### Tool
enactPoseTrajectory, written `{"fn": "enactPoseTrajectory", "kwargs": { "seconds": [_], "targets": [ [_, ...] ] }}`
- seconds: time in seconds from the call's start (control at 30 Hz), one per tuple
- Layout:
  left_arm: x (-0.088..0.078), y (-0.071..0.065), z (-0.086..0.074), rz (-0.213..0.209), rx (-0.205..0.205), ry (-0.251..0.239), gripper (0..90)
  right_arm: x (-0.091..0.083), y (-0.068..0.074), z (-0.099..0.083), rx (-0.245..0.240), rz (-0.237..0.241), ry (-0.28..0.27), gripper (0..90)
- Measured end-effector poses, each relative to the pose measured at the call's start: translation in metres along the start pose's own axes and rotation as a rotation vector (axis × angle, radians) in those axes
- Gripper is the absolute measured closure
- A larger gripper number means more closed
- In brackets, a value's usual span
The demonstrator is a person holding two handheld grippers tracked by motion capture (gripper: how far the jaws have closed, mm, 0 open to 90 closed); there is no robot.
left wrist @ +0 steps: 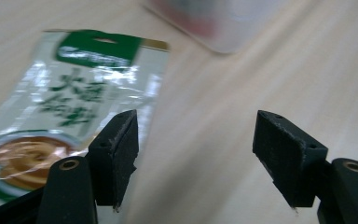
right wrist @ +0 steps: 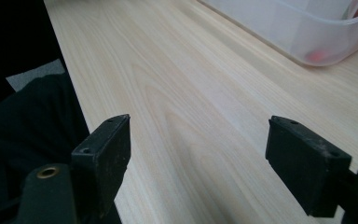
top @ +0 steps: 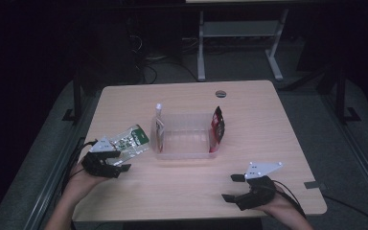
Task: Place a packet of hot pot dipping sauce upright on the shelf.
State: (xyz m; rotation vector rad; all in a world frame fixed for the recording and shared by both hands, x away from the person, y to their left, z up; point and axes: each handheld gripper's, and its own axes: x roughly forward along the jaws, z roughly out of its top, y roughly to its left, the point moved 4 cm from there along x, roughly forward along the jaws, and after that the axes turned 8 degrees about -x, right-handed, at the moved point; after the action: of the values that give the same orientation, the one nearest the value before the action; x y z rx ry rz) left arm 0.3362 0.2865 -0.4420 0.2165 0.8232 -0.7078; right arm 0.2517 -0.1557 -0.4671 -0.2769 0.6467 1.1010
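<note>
The green sachet (top: 130, 140) lies flat on the counter (top: 249, 105) at the left of the frame, its long axis slanting toward the upper right, touching the left tool (top: 120, 161), whose jaws are apart and empty, while the right tool (top: 231, 187) is also apart, far off.

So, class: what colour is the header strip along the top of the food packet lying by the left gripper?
Green, on the packet; the left gripper view shows it best.

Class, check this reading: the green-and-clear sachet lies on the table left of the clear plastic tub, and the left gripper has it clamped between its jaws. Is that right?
Not quite. The sachet does lie on the table left of the clear tub, but the left gripper is not clamping it: the left gripper view shows its jaws standing open, with bare tabletop between them and the sachet off to one side.
</note>
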Motion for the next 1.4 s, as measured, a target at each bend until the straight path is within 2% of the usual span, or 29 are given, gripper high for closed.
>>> {"fn": "enactPoseTrajectory", "kwargs": {
  "seconds": [0.1,0.2,0.33,0.4,0.47,0.5,0.53,0.57,0.67,0.73,0.83,0.97,1.07,1.2,1.23,1.3,1.4],
  "targets": [
    [-0.001,0.018,0.006,0.029,-0.016,-0.006,31.0,0.000,0.001,0.001,-0.008,0.001,-0.001,21.7],
    [0.000,0.035,0.010,0.059,-0.002,0.003,31.0,0.001,0.000,0.001,0.000,0.001,-0.004,21.7],
    [0.004,0.056,0.015,0.072,-0.010,0.013,30.9,0.001,0.000,0.000,-0.003,-0.003,0.001,21.7],
    [0.009,0.066,0.015,0.063,-0.024,0.016,29.9,0.000,-0.001,0.000,-0.004,-0.003,0.002,21.7],
    [0.013,0.074,0.015,0.083,-0.012,0.024,29.0,0.001,-0.001,-0.001,-0.004,-0.004,0.004,21.7],
    [0.016,0.080,0.015,0.083,-0.010,0.021,28.7,0.001,-0.001,-0.001,-0.003,-0.002,0.004,21.7],
    [0.017,0.082,0.014,0.076,-0.029,0.019,28.1,0.001,-0.001,-0.001,-0.004,-0.001,0.005,21.7],
    [0.020,0.087,0.014,0.075,-0.032,0.023,27.4,0.002,-0.001,-0.001,-0.003,-0.003,0.005,21.7],
    [0.027,0.097,0.011,0.067,-0.031,0.065,25.4,0.003,-0.001,-0.001,-0.007,-0.001,0.010,21.7],
    [0.031,0.103,0.009,0.051,-0.058,0.038,23.1,0.003,-0.001,-0.001,-0.004,0.003,0.019,21.8],
    [0.037,0.106,0.006,0.030,-0.090,0.019,20.4,0.003,-0.001,-0.002,-0.007,0.000,0.019,21.8],
    [0.045,0.109,0.000,0.030,-0.088,0.069,19.5,0.002,-0.001,-0.002,-0.001,-0.003,0.020,21.8],
    [0.045,0.109,-0.003,0.006,-0.103,0.059,21.3,0.001,-0.002,-0.003,-0.005,-0.005,0.021,21.9],
    [0.046,0.108,-0.007,-0.022,-0.116,0.027,28.4,0.003,-0.002,-0.003,-0.009,-0.008,0.026,22.0],
    [0.045,0.109,-0.008,-0.020,-0.097,0.041,31.1,0.003,-0.001,-0.003,-0.008,-0.008,0.028,22.0],
    [0.045,0.107,-0.007,-0.027,-0.094,0.039,39.3,0.003,-0.001,-0.003,-0.008,-0.007,0.031,22.0],
    [0.045,0.107,-0.007,-0.012,-0.082,0.046,48.5,0.003,0.000,-0.003,-0.009,-0.008,0.028,22.3]
  ]
}}
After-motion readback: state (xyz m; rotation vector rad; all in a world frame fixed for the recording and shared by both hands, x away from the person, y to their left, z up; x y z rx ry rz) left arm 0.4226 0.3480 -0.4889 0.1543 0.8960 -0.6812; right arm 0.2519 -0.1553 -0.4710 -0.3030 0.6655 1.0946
